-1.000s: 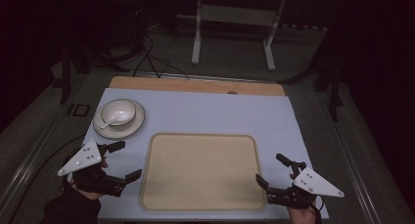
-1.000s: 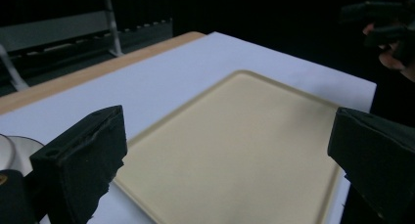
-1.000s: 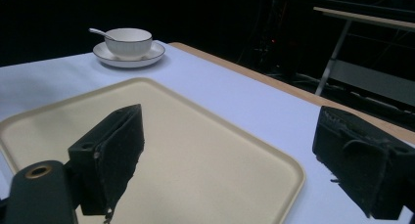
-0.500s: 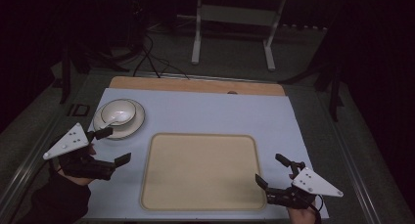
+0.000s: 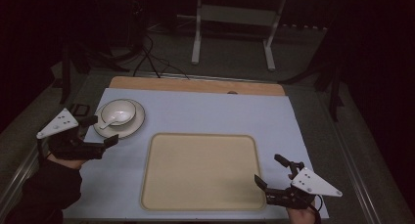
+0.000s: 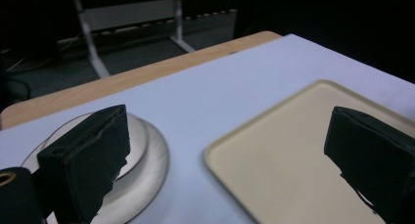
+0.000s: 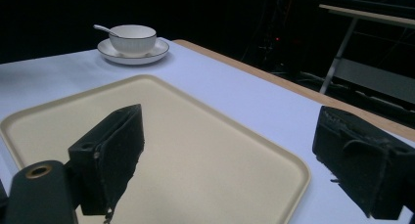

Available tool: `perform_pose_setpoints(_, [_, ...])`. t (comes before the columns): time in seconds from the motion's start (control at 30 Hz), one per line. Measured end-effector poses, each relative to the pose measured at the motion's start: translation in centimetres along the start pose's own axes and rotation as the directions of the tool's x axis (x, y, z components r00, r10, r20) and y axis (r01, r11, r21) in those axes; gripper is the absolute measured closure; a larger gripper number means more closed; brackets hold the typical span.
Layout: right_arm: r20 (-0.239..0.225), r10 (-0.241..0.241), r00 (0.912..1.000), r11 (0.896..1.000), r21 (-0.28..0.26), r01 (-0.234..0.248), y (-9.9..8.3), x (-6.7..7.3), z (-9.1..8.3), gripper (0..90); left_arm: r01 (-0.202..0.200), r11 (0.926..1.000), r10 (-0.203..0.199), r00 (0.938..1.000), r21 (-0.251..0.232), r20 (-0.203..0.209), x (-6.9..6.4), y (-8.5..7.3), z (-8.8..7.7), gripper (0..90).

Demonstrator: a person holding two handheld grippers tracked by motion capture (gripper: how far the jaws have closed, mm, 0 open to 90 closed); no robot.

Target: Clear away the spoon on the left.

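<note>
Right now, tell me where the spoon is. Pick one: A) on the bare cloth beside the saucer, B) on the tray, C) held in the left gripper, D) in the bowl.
D: the spoon lies in the bowl on the saucer, its handle rising past the rim in the right gripper view; the tray is bare and the left gripper is open.

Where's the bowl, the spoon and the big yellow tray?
bowl (image 5: pixel 118 111), high view, on its white inside.
spoon (image 5: pixel 111 119), high view, on its handle inside the bowl.
tray (image 5: pixel 200 170), high view, on the middle of its bare flat floor.
</note>
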State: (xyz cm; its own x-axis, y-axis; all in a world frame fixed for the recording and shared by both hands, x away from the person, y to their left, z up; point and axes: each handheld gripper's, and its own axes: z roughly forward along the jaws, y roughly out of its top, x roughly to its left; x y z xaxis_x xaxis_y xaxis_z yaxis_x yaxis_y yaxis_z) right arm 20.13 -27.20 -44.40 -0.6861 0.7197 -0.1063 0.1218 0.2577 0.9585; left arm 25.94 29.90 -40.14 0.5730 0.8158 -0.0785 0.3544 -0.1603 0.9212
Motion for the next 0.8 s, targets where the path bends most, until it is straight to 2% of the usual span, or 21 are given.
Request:
perform_pose_setpoints(0.1, [0.0, 0.002, 1.0, 1.0, -0.001, -0.002, 0.0, 0.0, 0.0, 11.8, 0.051, 0.9986, -0.05, 0.9987, 0.014, -0.012, 1.3, -0.2, 0.5, 4.6])
perform_pose_setpoints(0.23, [0.001, 0.002, 1.0, 1.0, -0.001, -0.002, 0.0, 0.0, 0.0, 11.9, 0.114, 0.9927, -0.113, 0.9932, 0.037, -0.027, 2.6, -0.8, 1.2, 4.6])
perform_pose_setpoints(0.37, [-0.004, 0.006, 1.0, 1.0, 0.001, -0.006, 0.0, -0.1, 0.0, 11.9, 0.153, 0.9855, -0.15, 0.9873, 0.073, -0.054, 3.6, -1.4, 1.9, 5.8])
perform_pose_setpoints(0.43, [-0.004, 0.004, 1.0, 1.0, 0.0, -0.004, 0.0, 0.0, 0.0, 11.9, 0.173, 0.9816, -0.167, 0.9831, 0.08, -0.075, 4.1, -1.7, 2.1, 5.8])
perform_pose_setpoints(0.47, [-0.004, 0.004, 1.0, 1.0, 0.0, -0.004, 0.0, 0.0, 0.0, 11.9, 0.173, 0.9816, -0.167, 0.9831, 0.08, -0.075, 4.1, -1.7, 2.1, 6.1])
perform_pose_setpoints(0.53, [-0.006, 0.002, 1.0, 1.0, 0.003, -0.002, 0.0, 0.0, 0.0, 11.9, 0.222, 0.9709, -0.214, 0.9731, 0.091, -0.085, 5.0, -2.2, 2.3, 6.2])
perform_pose_setpoints(0.7, [-0.007, 0.005, 1.0, 1.0, 0.01, -0.005, -0.1, 0.0, 0.1, 11.9, 0.288, 0.9534, -0.279, 0.9556, 0.091, -0.095, 6.1, -2.8, 2.5, 7.3])
perform_pose_setpoints(0.8, [-0.01, 0.001, 0.9999, 1.0, 0.016, -0.001, -0.1, 0.1, 0.2, 11.9, 0.339, 0.9365, -0.33, 0.9388, 0.09, -0.097, 6.7, -3.1, 2.7, 7.5])
